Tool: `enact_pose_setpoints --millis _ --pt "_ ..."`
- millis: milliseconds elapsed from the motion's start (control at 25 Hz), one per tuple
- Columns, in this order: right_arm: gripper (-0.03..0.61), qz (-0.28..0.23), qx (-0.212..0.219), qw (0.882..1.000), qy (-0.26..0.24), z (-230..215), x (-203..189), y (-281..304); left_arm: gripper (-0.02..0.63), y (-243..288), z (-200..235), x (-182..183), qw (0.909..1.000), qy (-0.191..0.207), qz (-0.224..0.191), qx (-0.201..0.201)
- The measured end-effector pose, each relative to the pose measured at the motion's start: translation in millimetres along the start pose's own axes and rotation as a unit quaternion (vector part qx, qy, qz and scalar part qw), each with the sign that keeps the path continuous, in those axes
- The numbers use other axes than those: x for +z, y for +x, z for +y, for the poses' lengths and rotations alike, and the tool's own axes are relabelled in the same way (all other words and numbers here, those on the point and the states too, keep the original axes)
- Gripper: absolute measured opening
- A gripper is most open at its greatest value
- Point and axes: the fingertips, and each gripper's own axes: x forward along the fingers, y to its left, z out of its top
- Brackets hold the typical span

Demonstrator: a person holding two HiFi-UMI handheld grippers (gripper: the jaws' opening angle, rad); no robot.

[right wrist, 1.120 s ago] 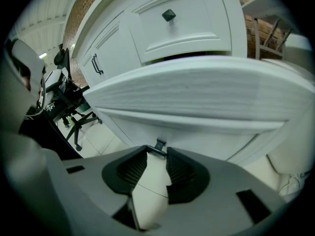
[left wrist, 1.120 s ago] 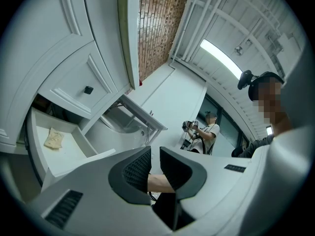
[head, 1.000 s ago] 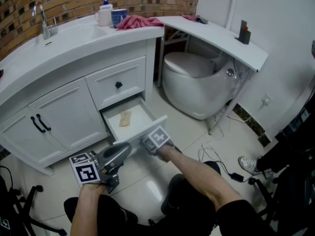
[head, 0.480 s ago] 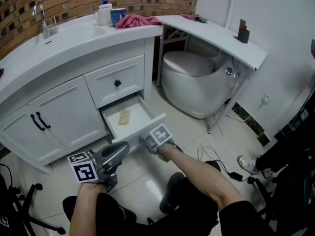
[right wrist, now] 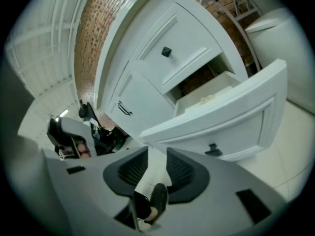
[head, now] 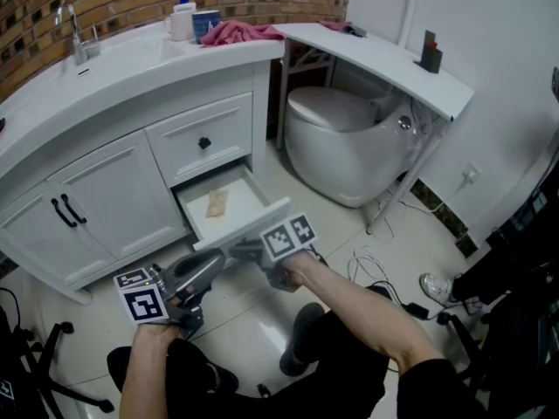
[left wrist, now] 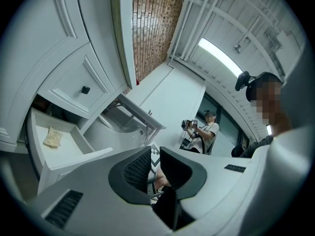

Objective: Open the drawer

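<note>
White vanity (head: 105, 177), curved front, sink surface (head: 131, 66) on top carrying a faucet (head: 74, 35) and pink cloth (head: 238, 33). Toilet (head: 345, 147) stands just right of it. Lower drawer (head: 229, 216), at the vanity's right end, is pulled out over the floor tiles beneath a closed drawer (head: 203, 136).

Right gripper (right wrist: 156, 155) is low, just before the drawer front. Its fingers are a narrow gap apart and closing, with nothing between them. Drawer knob (right wrist: 212, 150) is just beside them, untouched.

Left gripper (left wrist: 155, 154) is close alongside, its fingers slightly apart and empty.

Loose cables (head: 377, 273) lie by the toilet. Tan scrap (head: 217, 202) lies inside the drawer.
</note>
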Motion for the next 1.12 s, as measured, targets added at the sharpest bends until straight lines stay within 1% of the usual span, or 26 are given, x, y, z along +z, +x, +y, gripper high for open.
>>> enact_pose_setpoints --millis 240,480,680,920,1120 --pt "0.127 -0.032 0.085 0.996 0.009 56 7 -15 0.052 0 -8 -1 1.0000 0.003 -0.004 -0.003" --pt "0.127 -0.055 0.148 0.988 -0.002 101 11 -35 0.052 1 -20 0 0.9999 0.008 -0.007 -0.010" --pt "0.127 -0.072 0.173 0.981 -0.050 128 16 -57 0.054 -2 -30 4 0.9996 0.010 -0.022 -0.017" --pt "0.126 -0.087 0.197 0.973 -0.079 147 18 -76 0.054 -9 -37 16 0.9988 0.016 -0.039 -0.025" --pt "0.126 -0.092 0.217 0.969 -0.069 151 17 -85 0.054 -12 -37 19 0.9983 0.015 -0.049 -0.029"
